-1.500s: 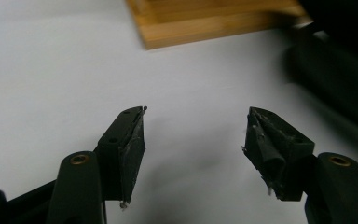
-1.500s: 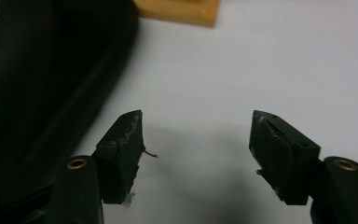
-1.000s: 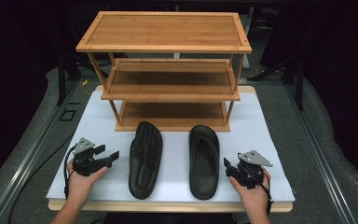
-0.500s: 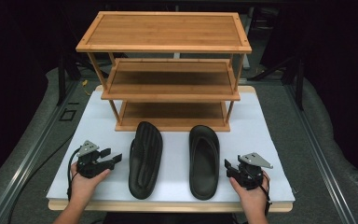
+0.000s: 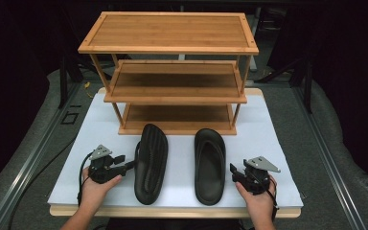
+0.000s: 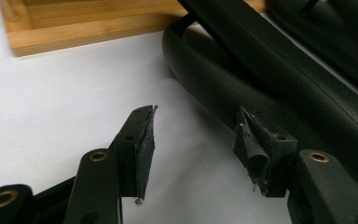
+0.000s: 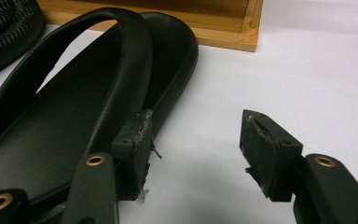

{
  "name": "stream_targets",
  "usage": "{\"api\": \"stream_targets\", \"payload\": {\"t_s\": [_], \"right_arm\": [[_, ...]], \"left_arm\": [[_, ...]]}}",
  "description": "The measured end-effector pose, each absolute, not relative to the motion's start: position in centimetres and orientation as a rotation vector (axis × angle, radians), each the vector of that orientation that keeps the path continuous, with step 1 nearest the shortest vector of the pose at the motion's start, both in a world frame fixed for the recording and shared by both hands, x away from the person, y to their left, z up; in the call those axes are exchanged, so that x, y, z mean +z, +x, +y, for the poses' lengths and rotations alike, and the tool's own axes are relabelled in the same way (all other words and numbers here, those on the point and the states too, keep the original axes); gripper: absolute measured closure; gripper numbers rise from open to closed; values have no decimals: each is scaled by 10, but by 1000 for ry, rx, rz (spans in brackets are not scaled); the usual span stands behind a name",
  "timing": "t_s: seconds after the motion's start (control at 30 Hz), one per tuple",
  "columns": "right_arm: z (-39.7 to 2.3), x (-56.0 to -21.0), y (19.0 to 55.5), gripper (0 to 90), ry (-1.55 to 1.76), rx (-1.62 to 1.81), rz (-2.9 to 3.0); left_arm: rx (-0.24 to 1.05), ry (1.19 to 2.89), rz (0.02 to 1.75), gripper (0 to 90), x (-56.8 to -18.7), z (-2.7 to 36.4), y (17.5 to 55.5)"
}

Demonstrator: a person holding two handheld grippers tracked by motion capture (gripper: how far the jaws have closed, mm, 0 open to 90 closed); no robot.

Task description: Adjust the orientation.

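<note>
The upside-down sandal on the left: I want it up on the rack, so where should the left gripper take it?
Grip the upside-down sandal across its near long edge, coming in level from its left. It lies sole up, so that rim is the thin part the open left gripper can likely span.

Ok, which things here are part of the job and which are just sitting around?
In the job:
- black flip-flop lying sole-up
- black flip-flop lying strap-up
- three-tier bamboo shoe rack
- left gripper, open, beside the sole-up one
- right gripper, open

Just there:
- white table cover
</note>
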State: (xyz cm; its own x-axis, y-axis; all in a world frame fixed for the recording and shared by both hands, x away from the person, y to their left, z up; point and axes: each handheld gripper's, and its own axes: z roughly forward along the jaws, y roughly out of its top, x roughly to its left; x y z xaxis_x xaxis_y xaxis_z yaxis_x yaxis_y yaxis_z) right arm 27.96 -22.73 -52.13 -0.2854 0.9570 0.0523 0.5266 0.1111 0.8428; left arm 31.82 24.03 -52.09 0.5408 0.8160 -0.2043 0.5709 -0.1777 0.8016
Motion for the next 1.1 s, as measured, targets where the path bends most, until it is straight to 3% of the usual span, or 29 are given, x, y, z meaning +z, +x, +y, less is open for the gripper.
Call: {"api": "stream_targets", "payload": {"t_s": [1.1], "right_arm": [[-234,-521,279,433,1483,1093,1853]], "left_arm": [[312,1817,993,470,-496,183,327]]}}
